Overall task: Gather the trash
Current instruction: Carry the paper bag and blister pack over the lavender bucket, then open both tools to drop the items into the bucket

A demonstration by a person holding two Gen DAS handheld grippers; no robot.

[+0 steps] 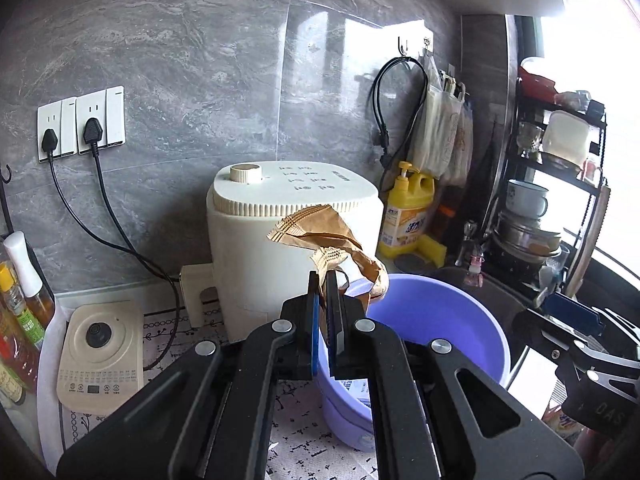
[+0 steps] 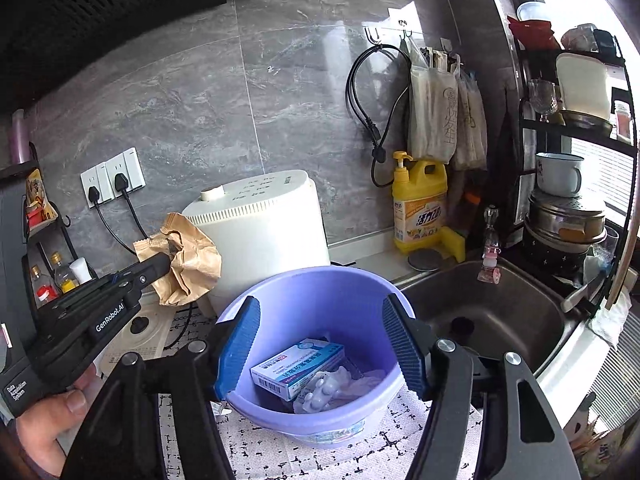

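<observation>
My left gripper (image 1: 323, 280) is shut on a crumpled brown paper bag (image 1: 320, 232), held up beside the far left rim of a purple plastic bucket (image 1: 440, 320). From the right wrist view, the same left gripper (image 2: 162, 260) and paper bag (image 2: 192, 264) hang left of the bucket (image 2: 312, 424). Inside the bucket lie a blue-and-white medicine box (image 2: 298, 364), a blister pack (image 2: 324, 392) and crumpled white wrapping. My right gripper (image 2: 320, 300) stands open over the bucket's near side, nothing between its pads. Its blue pad (image 1: 572, 314) shows at the right edge.
A cream appliance (image 2: 260, 224) stands behind the bucket, with a yellow detergent bottle (image 2: 420, 200) and a steel sink (image 2: 500, 312) to the right. A loaded dish rack (image 2: 572, 184) fills the far right. An induction cooker (image 1: 100, 356), plugged cords (image 1: 104, 208) and bottles (image 1: 24, 288) sit left.
</observation>
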